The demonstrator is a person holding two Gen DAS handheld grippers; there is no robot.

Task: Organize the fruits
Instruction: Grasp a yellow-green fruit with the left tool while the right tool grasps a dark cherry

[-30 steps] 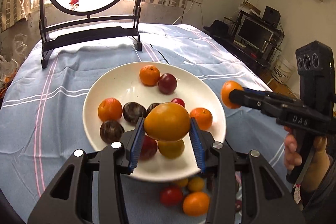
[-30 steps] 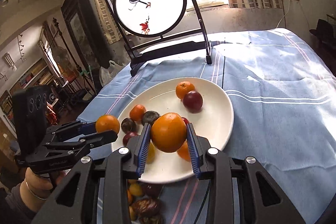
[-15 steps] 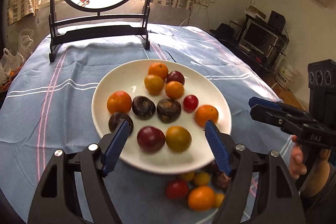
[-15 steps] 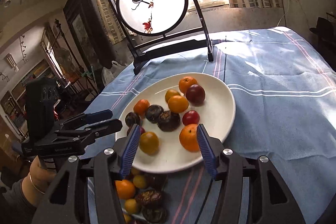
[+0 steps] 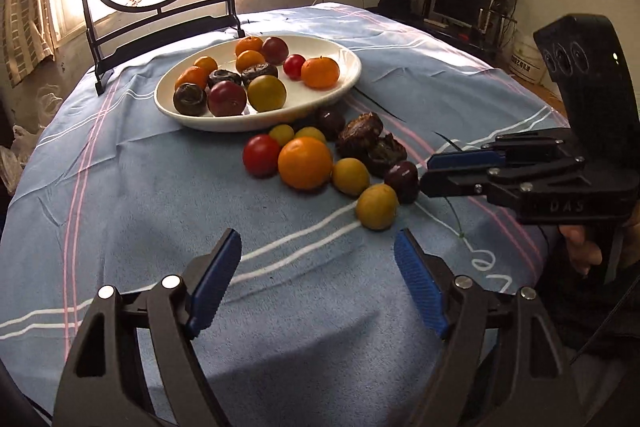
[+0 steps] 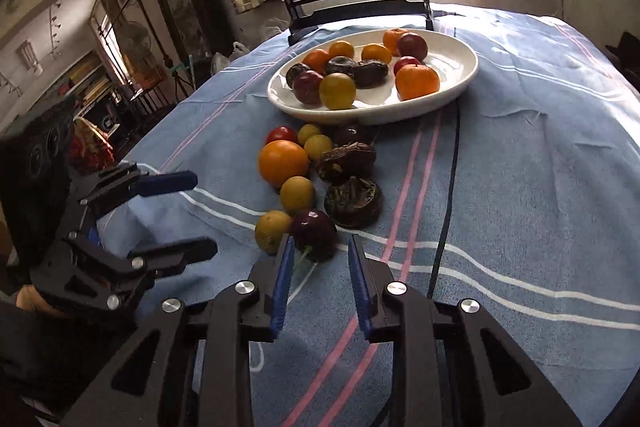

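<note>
Just ahead of my right gripper (image 6: 320, 247), a dark plum (image 6: 314, 234) is lying at its narrowly parted, empty fingertips. My left gripper (image 5: 318, 251) is hanging wide open, holding nothing, short of a yellow plum (image 5: 377, 207).
</note>
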